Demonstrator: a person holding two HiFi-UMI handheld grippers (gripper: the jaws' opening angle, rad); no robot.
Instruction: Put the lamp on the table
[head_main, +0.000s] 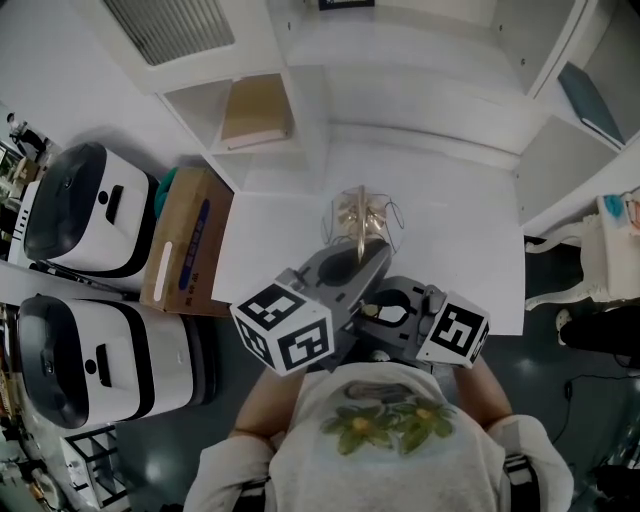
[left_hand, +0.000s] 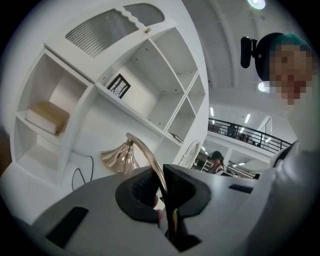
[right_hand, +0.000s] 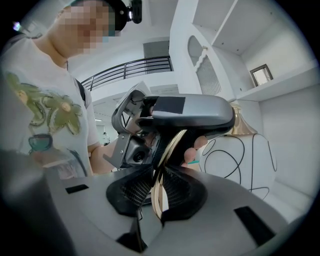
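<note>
Closest in, the right gripper (right_hand: 159, 192) has its black fingers (right_hand: 131, 192) pressed together on the thin gold stem of the lamp (head_main: 362, 218), low on the curve. The left gripper (left_hand: 161, 184) pinches the same stem a little higher, its own fingers (left_hand: 186, 187) squeezed against the metal with no gap showing. In the head view the two grippers sit just beside each other in front of the person's chest. A double hold like this makes sense on a slim, bent stem: one pinch alone would let the lamp swivel under the weight of its shade, while two points along the curve keep it from turning. Beyond the fingers the stem arches up to the flared gold shade (left_hand: 117, 157), which hangs over the near part of the white counter (head_main: 460, 250). A black cord (right_hand: 227, 160) loops loosely behind it. No view shows the base, so whether the lamp is already bearing on the counter or held just above it cannot be told; my guess is it is being carried in or lowered. To the left of the counter stands a cardboard box (head_main: 185, 240). Farthest off is the white shelf unit (head_main: 400, 90) against the wall, with a tan book (head_main: 255, 112) lying in one cubby.
</note>
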